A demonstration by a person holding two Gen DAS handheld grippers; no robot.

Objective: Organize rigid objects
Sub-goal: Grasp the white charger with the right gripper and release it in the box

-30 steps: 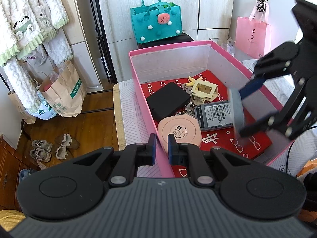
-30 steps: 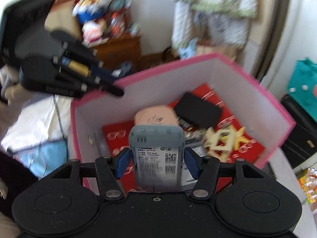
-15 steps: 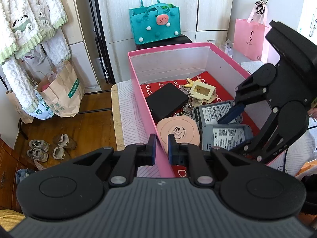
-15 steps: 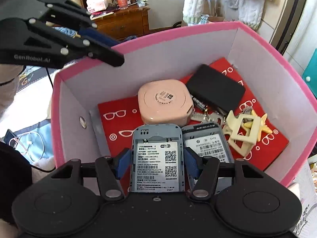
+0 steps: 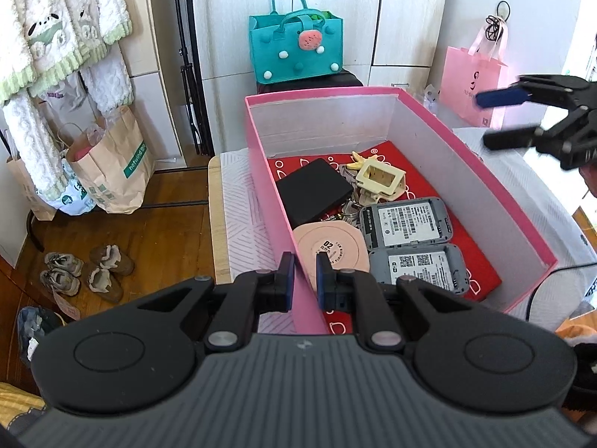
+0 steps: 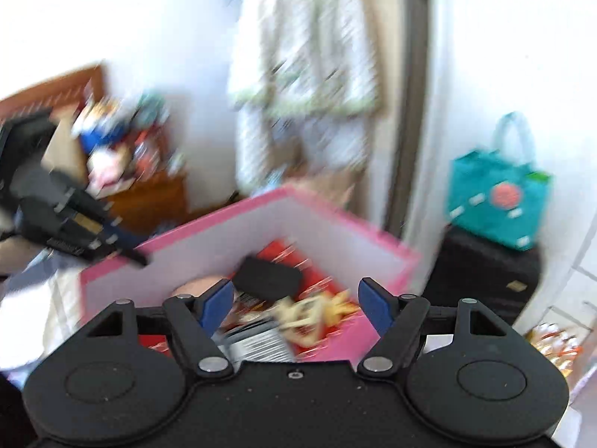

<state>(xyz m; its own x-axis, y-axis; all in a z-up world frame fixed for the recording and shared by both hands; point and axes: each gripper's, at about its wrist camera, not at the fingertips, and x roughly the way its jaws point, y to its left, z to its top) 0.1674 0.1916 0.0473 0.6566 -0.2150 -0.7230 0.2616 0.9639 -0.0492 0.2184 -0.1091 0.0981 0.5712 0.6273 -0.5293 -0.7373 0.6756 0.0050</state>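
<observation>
Lying in the pink box [image 5: 496, 201], the nearer grey router [image 5: 423, 267] sits well below the released, empty right tool [image 5: 500, 119].

A lived-in home: shoes [image 5: 87, 274] on the wood floor, paper shopping bags [image 5: 112, 164], fluffy garments [image 5: 56, 37] hanging.

The left wrist view looks steeply down from close over the open pink cardboard box [image 5: 418, 91], facing twelve o'clock. The blurred right wrist view [image 6: 335, 220] shares it.
</observation>
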